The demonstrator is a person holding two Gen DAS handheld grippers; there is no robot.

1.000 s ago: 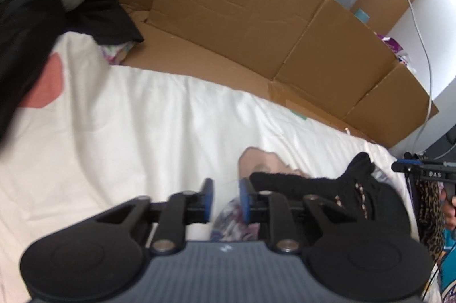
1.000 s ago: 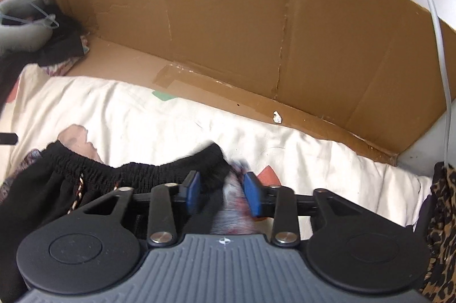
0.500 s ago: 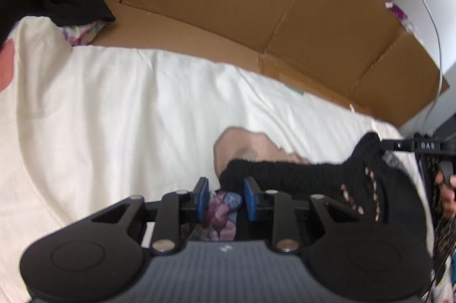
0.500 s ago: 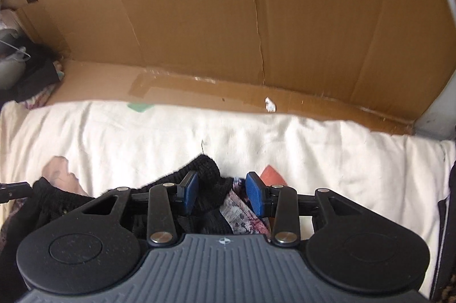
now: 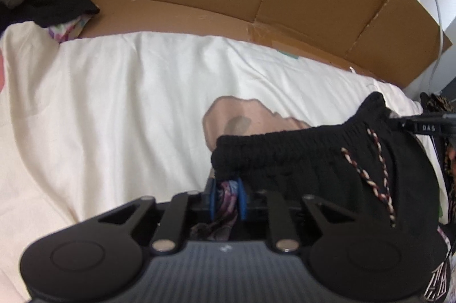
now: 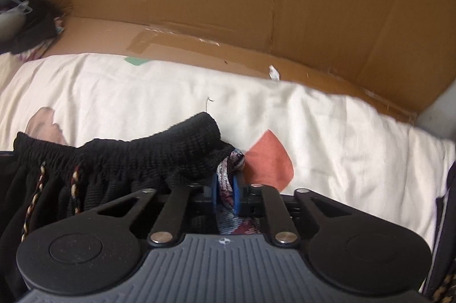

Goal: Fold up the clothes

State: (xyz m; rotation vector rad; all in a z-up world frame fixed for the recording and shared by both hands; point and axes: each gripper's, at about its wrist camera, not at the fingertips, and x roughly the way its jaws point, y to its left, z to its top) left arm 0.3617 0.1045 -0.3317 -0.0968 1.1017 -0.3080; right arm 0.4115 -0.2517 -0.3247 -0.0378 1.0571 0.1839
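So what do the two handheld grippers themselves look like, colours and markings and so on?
Both look alike. The left gripper and right gripper each have a ribbed grey body with a small white emblem, black linkage bars with silver rivets, round black discs on either side, and blue finger pads. No cables or sleeves show.

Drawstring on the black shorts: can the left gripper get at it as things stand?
Probably not yet. The left gripper is shut on the shorts at one waistband end. The drawstring lies uncovered toward the right gripper, so letting go should free the way.
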